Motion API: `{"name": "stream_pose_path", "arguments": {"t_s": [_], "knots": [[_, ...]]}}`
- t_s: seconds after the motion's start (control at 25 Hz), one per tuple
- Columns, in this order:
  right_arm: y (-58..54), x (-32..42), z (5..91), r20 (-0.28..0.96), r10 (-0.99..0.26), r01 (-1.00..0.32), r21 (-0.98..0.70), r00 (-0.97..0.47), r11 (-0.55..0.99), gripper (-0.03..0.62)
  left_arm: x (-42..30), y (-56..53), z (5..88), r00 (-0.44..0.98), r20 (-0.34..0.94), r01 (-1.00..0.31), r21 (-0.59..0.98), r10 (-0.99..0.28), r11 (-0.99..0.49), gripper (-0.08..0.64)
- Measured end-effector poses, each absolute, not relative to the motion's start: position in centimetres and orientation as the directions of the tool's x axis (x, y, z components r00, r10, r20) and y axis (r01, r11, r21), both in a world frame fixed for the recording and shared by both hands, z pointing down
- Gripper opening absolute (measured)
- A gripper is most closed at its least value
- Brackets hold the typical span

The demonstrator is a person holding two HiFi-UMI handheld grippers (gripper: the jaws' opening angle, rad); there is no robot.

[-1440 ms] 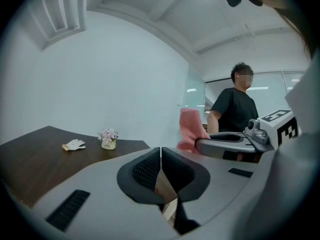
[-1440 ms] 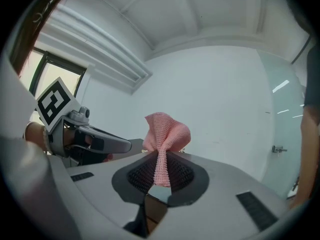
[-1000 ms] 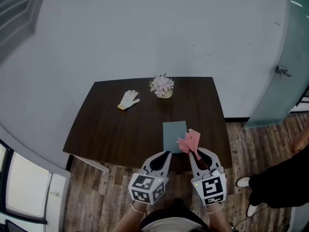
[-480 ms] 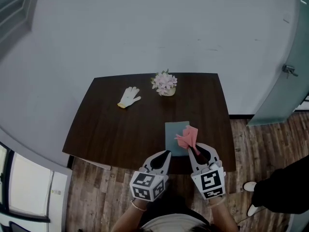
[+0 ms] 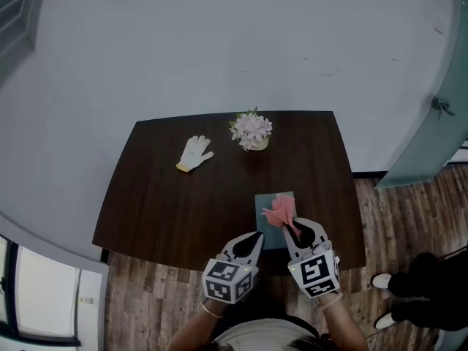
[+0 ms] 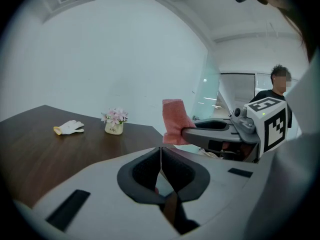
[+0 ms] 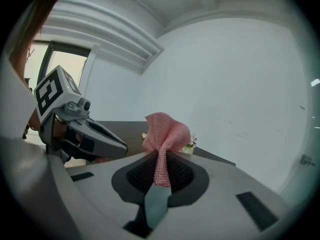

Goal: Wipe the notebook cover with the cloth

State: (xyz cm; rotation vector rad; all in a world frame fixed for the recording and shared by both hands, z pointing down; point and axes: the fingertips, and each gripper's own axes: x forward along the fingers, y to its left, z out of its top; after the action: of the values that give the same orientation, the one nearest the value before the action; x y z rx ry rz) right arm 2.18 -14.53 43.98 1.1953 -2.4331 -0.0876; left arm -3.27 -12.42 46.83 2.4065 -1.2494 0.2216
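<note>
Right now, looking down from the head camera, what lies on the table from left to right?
From the left: white glove → pot of flowers → notebook. The pink cloth, pinched in the right claw, overlaps the notebook, so it has no clear place in the order.

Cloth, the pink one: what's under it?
The notebook lies below the cloth, on the table. The cloth and right gripper cover part of it, so that part can't be seen.
</note>
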Motion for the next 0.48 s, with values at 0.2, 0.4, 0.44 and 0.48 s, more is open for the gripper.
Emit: {"name": "stream_pose_path", "arguments": {"t_s": [0.2, 0.4, 0.44, 0.48], "knots": [[-17.1, 0.8, 45.9, 0.393, -0.751, -0.717, 0.265, -0.531, 0.645, 0.048, -4.0, -14.4, 48.8, 0.613, 0.356, -0.789, 0.315, -0.705, -0.527, 0.023], [-19.4, -0.5, 48.1, 0.446, -0.723, -0.679, 0.289, -0.528, 0.674, 0.048, -4.5, -16.2, 50.9, 0.633, 0.388, -0.774, 0.335, -0.67, -0.537, 0.023], [-19.8, -0.7, 48.6, 0.457, -0.716, -0.671, 0.293, -0.528, 0.682, 0.048, -4.5, -16.5, 51.4, 0.636, 0.395, -0.771, 0.338, -0.663, -0.539, 0.023], [-20.2, -0.9, 49.1, 0.468, -0.709, -0.663, 0.295, -0.528, 0.688, 0.048, -4.6, -16.8, 51.9, 0.64, 0.402, -0.768, 0.341, -0.655, -0.542, 0.023]]}}
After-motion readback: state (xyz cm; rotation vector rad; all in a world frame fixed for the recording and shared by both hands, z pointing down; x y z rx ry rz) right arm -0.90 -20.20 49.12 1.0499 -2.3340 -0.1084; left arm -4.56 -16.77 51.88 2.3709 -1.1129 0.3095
